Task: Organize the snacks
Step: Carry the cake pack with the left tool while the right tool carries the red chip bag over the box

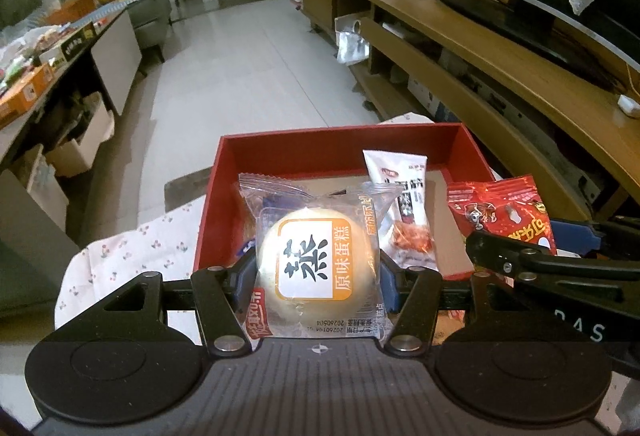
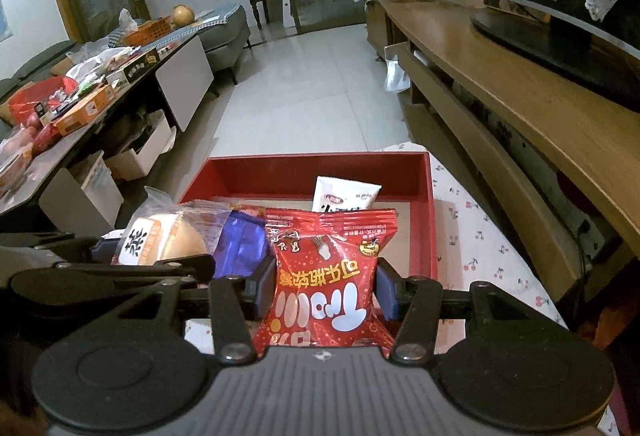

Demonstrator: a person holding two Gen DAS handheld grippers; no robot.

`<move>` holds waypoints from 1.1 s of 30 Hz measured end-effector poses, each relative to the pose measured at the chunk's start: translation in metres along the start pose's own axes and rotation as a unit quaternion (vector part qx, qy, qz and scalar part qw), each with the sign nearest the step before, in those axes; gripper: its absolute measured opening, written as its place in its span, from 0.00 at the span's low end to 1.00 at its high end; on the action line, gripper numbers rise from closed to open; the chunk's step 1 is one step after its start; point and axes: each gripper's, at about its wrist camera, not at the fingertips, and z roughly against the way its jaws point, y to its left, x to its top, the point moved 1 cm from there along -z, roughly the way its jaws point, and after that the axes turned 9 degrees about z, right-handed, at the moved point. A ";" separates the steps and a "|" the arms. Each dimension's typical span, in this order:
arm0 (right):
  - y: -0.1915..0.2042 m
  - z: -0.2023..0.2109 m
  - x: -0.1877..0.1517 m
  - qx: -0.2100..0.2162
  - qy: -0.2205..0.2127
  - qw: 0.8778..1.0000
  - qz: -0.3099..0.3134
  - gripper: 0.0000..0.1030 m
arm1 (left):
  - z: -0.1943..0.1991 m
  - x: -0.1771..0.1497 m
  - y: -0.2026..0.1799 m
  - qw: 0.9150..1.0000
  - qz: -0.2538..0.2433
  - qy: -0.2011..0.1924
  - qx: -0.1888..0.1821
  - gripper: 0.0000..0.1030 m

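The left gripper (image 1: pixel 318 272) has its jaws pinching a wrapped steamed cake (image 1: pixel 316 260) and the right gripper (image 2: pixel 326 286) pinches a red snack packet (image 2: pixel 326 276), both above the red box (image 2: pixel 430 220)

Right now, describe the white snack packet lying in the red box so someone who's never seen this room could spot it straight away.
Find the red box on the flowered cloth beside the long wooden TV cabinet. Inside, toward its far right, lies a white packet with dark lettering. It alone is mostly white and held by no jaws, unlike the clear-wrapped cake and red packet.
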 end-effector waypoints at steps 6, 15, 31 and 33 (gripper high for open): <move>-0.001 -0.011 0.007 0.001 -0.002 1.000 0.004 0.64 | -0.007 0.008 0.002 1.000 0.007 -0.002 0.005 0.62; -0.006 -0.030 0.017 -0.006 0.002 1.000 0.004 0.64 | -0.024 0.019 0.001 1.000 0.007 0.000 0.016 0.62; -0.013 -0.060 0.024 -0.008 0.013 1.000 0.004 0.64 | -0.052 0.027 0.001 0.999 0.012 0.014 0.030 0.62; -0.013 -0.063 0.024 -0.007 0.015 1.000 0.005 0.64 | -0.055 0.028 0.002 0.999 0.012 0.015 0.032 0.62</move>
